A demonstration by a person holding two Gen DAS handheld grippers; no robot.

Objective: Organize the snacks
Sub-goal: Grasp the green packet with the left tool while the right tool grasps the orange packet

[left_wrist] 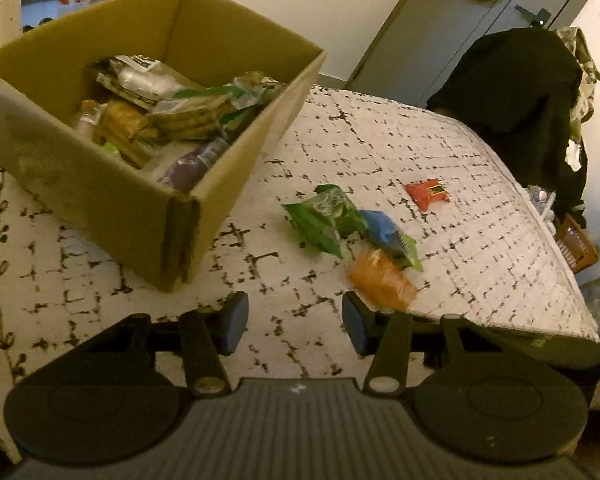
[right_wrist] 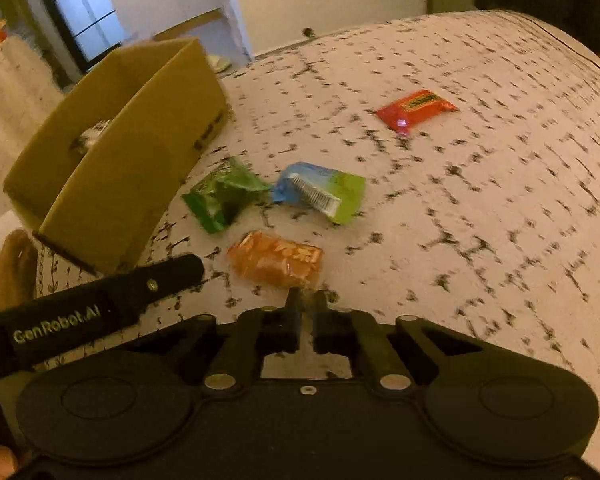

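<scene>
4 loose snack packets lie on a bed covered in a white, black-flecked spread, with a cardboard box standing to their left. Nearest, in the left wrist view, the left hand-held gripper hangs above the spread with its 2 fingers wide apart and nothing between them; its right fingertip sits just in front of the orange packet. In the right wrist view, the right hand-held gripper has its 2 fingers drawn nearly together, only a thin slit showing between them, and they appear to grip nothing. Its tips sit just below the orange packet in that picture; contact cannot be told through the blur. A black bar printed "GenRobot.AI" crosses the lower left of that view.

Beyond the orange packet lie 2 more: a green packet on the left, near the box wall, and a blue-and-green packet just beside it on the right. From the left wrist view the blue-and-green packet touches or overlaps both the green packet and the orange one. Farther off, well apart from these 3, a red packet lies alone on the spread.

The open-topped box already holds a heap of other wrapped snacks, among them a purple one near its front corner. Behind the bed are a grey door and a chair draped in dark clothing.
</scene>
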